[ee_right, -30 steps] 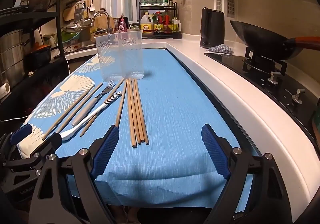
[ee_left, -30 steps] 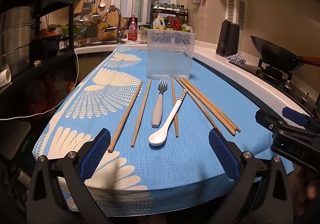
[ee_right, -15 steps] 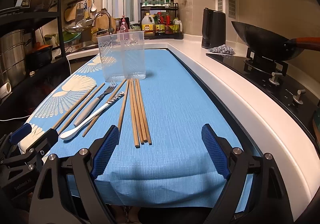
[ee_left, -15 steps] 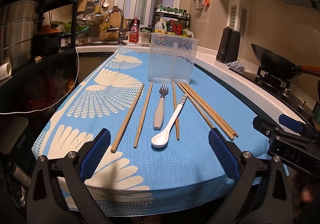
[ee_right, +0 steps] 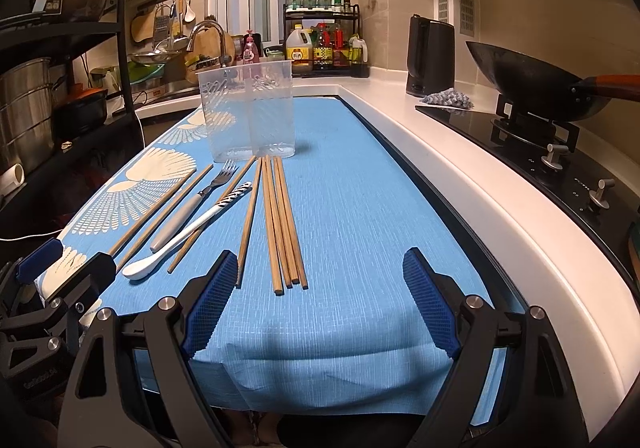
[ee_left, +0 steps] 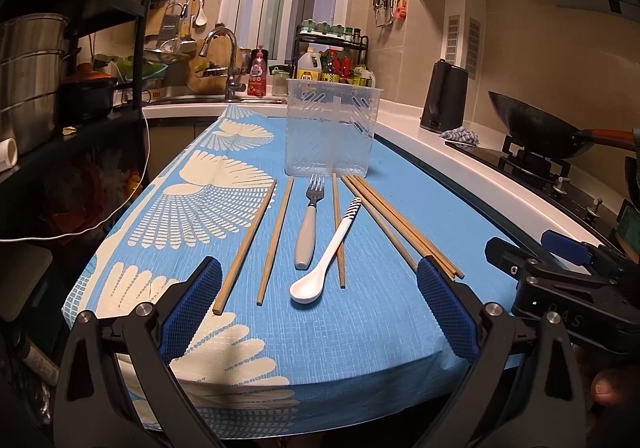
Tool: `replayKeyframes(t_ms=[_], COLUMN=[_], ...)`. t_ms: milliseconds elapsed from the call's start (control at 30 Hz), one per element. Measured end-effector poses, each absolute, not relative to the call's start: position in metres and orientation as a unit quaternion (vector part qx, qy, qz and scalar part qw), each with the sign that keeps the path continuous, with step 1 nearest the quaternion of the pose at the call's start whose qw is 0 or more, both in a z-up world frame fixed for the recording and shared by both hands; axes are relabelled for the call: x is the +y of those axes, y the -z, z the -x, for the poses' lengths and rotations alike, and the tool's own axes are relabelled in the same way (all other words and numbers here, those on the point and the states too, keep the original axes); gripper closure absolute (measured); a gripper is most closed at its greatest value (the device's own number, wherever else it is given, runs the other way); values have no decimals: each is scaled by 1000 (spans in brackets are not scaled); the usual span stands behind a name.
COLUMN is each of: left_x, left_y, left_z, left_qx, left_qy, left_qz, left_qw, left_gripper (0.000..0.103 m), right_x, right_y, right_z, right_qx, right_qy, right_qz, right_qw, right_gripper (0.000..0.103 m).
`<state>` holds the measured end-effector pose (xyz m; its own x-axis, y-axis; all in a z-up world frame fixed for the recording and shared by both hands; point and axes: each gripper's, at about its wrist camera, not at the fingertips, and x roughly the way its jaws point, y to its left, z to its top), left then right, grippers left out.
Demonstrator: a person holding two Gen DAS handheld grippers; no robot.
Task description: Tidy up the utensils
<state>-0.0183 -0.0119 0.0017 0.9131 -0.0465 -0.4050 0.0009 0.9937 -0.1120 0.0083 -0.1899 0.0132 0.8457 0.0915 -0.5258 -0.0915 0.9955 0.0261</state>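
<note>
Utensils lie in a row on the blue-clothed bench (ee_right: 360, 207) before the clear holder (ee_left: 330, 131): chopsticks (ee_right: 282, 224), fork (ee_left: 309, 224), white spoon (ee_left: 326, 254). Left tool (ee_left: 318, 312) and right tool (ee_right: 316, 300) both gape, holding nothing.

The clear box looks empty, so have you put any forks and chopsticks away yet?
Not yet. The clear box holds nothing. The fork, the white spoon and the chopsticks all lie on the blue cloth. Both the left tongs and the right tongs are open and hold nothing. Everything is left to do.
</note>
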Motion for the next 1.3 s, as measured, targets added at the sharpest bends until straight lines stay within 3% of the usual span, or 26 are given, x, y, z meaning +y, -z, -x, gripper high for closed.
replayKeyframes(t_ms=[967,1133,1300], left_x=[-14,-14,-11], left_y=[-6,-5,2], left_z=[20,20,18], left_qx=[201,203,214], left_qy=[20,21,24], left_qz=[54,55,55], left_qw=[978,977,975], left_gripper=[12,20,45], right_x=[-190,-194,-204], right_y=[-14,-11,-1], right_z=[-10,-11,-22], right_qx=[273,276,293], right_qy=[-43,-39,-52], right_qz=[0,-6,-30], right_qw=[961,960,954], right_gripper=[21,38,63])
